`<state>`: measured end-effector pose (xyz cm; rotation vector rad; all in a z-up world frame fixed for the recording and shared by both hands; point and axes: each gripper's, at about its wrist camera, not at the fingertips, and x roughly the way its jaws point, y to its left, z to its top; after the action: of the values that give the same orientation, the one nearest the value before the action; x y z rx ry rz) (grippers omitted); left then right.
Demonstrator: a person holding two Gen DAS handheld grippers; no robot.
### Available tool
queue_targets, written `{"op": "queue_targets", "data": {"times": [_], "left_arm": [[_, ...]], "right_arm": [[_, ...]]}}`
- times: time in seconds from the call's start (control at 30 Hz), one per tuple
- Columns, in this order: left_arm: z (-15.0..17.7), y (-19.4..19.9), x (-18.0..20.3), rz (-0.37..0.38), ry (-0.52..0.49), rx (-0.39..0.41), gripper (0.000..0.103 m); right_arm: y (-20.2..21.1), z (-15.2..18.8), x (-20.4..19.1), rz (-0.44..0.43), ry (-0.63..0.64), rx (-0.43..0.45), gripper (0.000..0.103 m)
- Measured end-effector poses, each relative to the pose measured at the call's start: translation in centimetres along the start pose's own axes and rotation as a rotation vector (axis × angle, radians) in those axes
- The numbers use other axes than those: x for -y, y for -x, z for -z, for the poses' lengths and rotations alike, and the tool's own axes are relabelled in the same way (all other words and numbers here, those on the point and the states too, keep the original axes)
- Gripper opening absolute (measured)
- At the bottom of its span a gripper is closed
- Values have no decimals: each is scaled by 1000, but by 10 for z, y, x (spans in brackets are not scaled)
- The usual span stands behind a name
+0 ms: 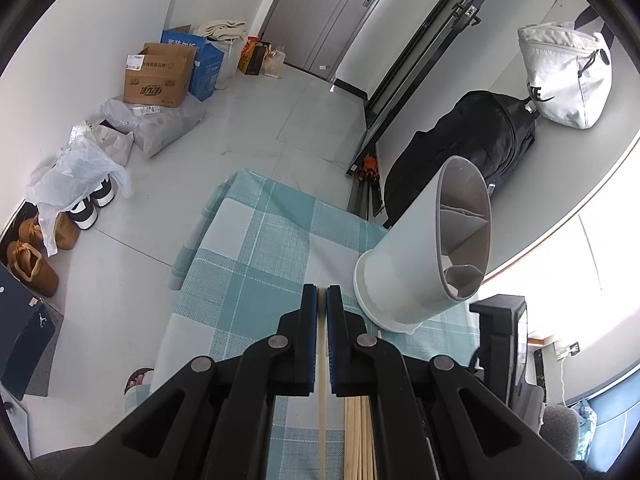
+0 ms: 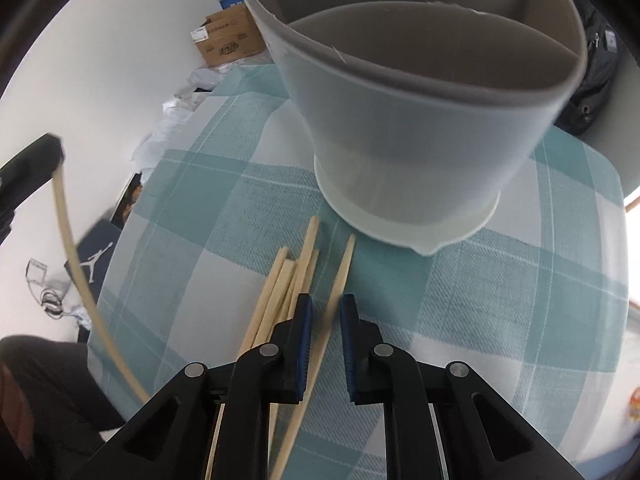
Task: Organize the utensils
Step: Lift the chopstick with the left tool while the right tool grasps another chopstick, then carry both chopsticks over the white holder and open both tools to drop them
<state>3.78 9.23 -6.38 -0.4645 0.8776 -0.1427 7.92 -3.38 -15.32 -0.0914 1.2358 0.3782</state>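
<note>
A white utensil holder (image 1: 420, 264) with a grey divided inside stands on the teal checked tablecloth (image 1: 248, 264), right of and beyond my left gripper (image 1: 322, 292). That gripper is shut on a single bamboo chopstick (image 1: 322, 380), held above the cloth. In the right wrist view the holder (image 2: 400, 132) looms just ahead. Several loose chopsticks (image 2: 280, 280) lie on the cloth (image 2: 480, 300) before it. My right gripper (image 2: 326, 300) points down over them. One chopstick (image 2: 344, 264) lies in the narrow gap between its fingers, and the pads do not touch it. The left gripper (image 2: 40, 152) with its chopstick (image 2: 76, 264) shows at far left.
The table's far edge drops to a tiled floor with cardboard boxes (image 1: 160, 76), plastic bags (image 1: 76, 176) and shoes (image 1: 32, 268). A black backpack (image 1: 472, 148) and a white bag (image 1: 568, 76) sit behind the holder. A person's sandalled foot (image 1: 138, 380) is beside the table.
</note>
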Motion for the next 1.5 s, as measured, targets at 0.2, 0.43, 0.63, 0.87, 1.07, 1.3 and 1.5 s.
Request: {"op": "queue_targets", "data": {"times": [0.2,0.43,0.63,0.87,1.07,1.3,1.5], "left_arm": [[1,2,-5,5,12,-4,1],[1,2,-2,16,8,-6,1],[0,7,3,27,-9,1,1],[2,21,21,30,-91,30,1],[4,35,50,27,-177,44,1],[-4,51,81,43,-235,57,1],[-17,61,104,32,-274,82,1]], "right_arm": [[5,8,7,-15,-46,-2,5],[14,22,8,-9,-20,-8,5],[35,15,9,-58,-13,71,5],[105,35,24,-241,-35,418,5],[144,44,25,-278,-25,635,5],[174,39,39,-300,-34,778,5],[194,25,50,-297,-56,850,5]]}}
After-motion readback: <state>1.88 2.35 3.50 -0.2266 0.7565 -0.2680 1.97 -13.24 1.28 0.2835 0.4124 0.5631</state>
